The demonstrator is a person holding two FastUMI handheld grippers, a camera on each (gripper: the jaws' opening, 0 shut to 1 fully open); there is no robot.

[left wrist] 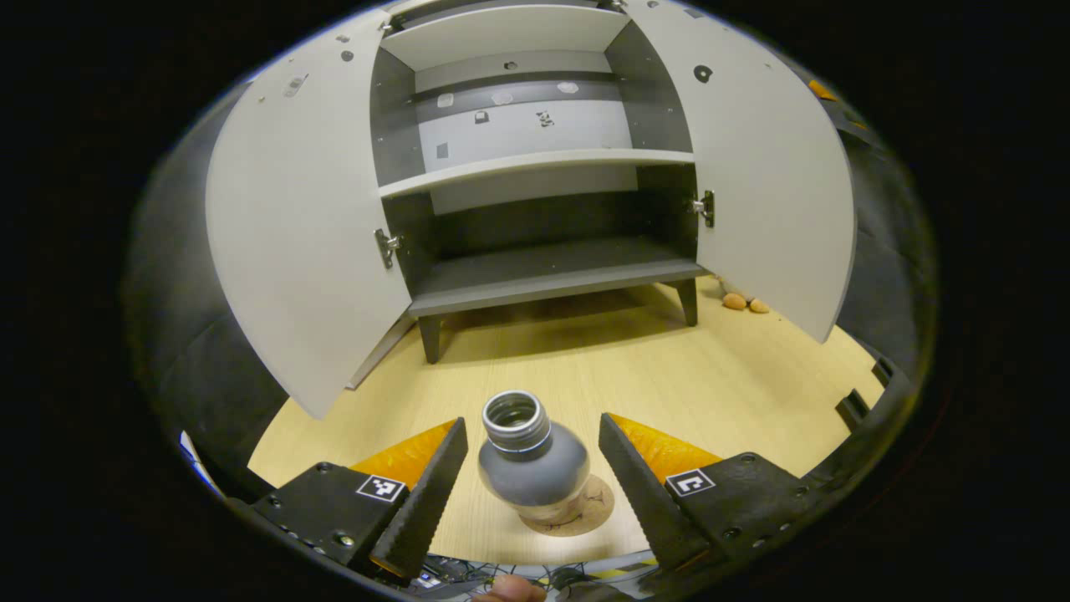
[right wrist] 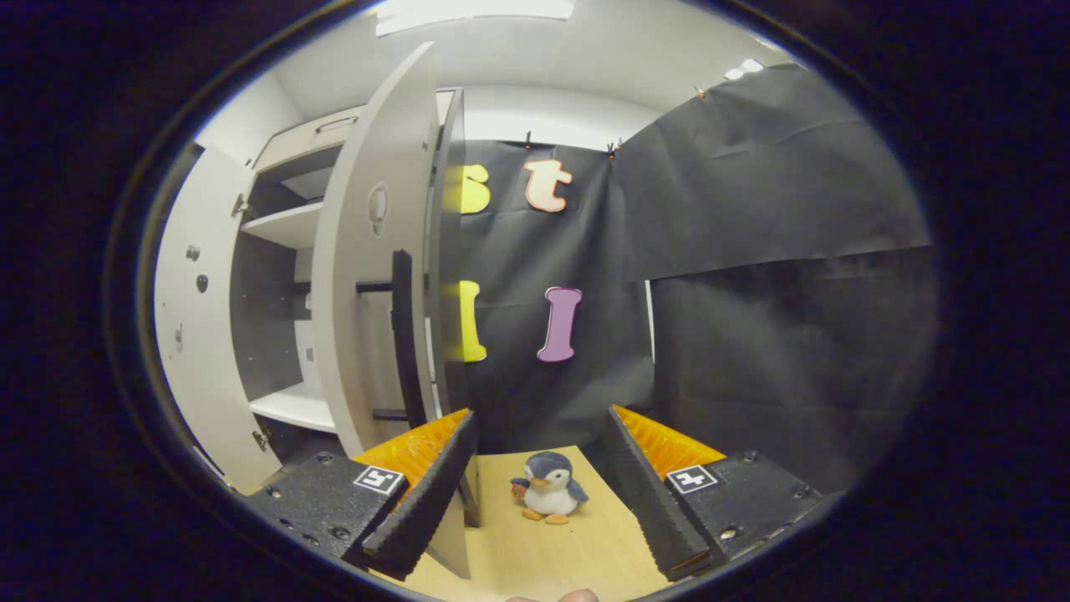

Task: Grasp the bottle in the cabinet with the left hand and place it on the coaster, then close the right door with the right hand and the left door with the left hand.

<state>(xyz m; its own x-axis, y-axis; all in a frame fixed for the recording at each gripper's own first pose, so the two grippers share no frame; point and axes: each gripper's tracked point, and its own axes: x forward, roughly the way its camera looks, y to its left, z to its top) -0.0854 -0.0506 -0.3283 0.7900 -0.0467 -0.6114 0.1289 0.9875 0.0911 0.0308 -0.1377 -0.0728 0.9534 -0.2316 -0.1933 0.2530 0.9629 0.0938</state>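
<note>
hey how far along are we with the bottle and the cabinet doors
Done: the bottle stands on the coaster, and the left gripper is open around it, fingers apart from it. In hand: the right gripper, open, is near the right door. Left: both doors, including the left door, are open.

Plush penguin (right wrist: 548, 488) upright on light wooden tabletop (left wrist: 736, 376), black cloth wall (right wrist: 752, 251) behind
</note>
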